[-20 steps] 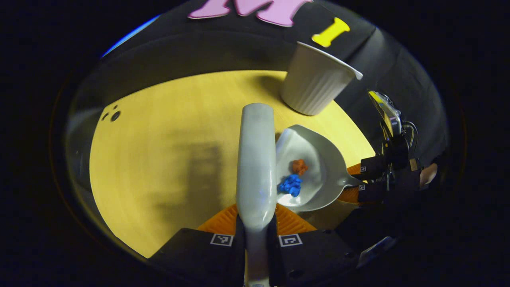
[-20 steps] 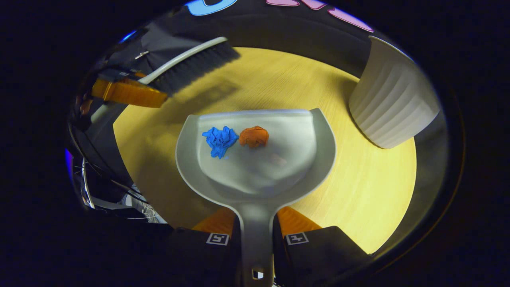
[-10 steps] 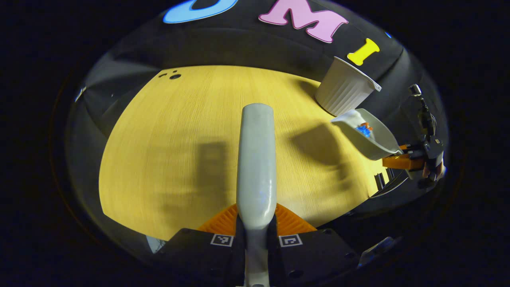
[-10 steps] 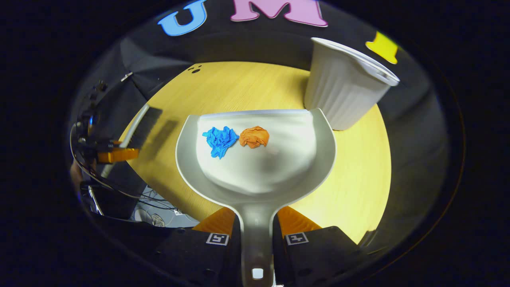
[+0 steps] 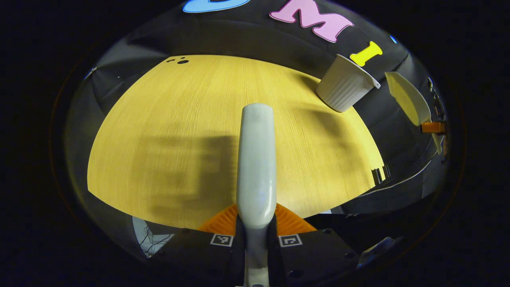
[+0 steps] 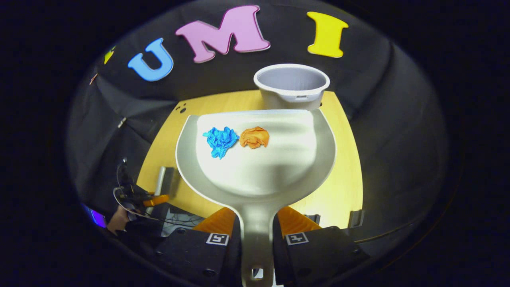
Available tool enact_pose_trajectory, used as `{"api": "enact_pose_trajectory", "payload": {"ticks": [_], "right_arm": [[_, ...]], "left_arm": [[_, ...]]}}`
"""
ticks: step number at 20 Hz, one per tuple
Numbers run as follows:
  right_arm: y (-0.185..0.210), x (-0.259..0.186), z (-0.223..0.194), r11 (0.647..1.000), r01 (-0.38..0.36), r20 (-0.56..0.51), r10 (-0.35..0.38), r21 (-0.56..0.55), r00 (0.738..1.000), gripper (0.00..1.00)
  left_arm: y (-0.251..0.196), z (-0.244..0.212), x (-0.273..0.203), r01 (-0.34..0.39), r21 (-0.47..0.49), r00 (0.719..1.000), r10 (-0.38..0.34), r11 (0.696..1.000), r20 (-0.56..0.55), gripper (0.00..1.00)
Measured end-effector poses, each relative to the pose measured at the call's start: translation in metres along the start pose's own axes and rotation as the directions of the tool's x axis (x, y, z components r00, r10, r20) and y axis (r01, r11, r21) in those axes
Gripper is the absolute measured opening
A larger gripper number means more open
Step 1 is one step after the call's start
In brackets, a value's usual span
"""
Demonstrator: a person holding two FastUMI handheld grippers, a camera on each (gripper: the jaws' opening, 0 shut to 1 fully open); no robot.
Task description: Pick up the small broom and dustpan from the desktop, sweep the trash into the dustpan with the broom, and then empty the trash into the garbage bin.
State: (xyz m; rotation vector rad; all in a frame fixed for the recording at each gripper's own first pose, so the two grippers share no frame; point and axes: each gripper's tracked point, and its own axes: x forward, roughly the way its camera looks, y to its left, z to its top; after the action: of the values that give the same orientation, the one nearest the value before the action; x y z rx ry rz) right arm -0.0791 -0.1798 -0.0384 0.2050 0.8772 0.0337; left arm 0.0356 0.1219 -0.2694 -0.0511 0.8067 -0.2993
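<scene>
1. Right tongs (image 6: 257,233) clamped on dustpan (image 6: 255,159) handle, pan raised above tabletop (image 6: 346,191), just short of garbage bin (image 6: 292,85).
2. Left tongs (image 5: 256,233) clamped on broom (image 5: 256,159) handle, over tabletop.
3. Sweeping done; emptying left.
4. Two trash wads in pan: blue wad (image 6: 220,140), orange wad (image 6: 254,136). One bin, one broom, one dustpan.

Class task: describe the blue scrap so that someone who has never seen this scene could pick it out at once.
Find the pale dustpan held above the yellow table, before the garbage bin. Two crumpled scraps lie near its front lip. The blue scrap is the left one, touching the orange scrap.
</scene>
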Motion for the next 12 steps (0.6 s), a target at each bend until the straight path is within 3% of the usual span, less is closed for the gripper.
{"api": "enact_pose_trajectory", "payload": {"ticks": [6, 12], "right_arm": [[-0.023, -0.022, 0.088, 0.999, 0.025, 0.095, -0.028, 0.041, 0.995, 0.36], [-0.070, 0.023, 0.163, 0.988, 0.106, 0.143, -0.122, 0.116, 0.982, 0.37]], "left_arm": [[0.013, -0.001, -0.005, -0.027, -0.050, 1.000, 0.027, 0.998, 0.004, 0.27], [0.031, 0.009, -0.020, -0.073, -0.121, 0.997, 0.076, 0.990, 0.017, 0.27]]}}
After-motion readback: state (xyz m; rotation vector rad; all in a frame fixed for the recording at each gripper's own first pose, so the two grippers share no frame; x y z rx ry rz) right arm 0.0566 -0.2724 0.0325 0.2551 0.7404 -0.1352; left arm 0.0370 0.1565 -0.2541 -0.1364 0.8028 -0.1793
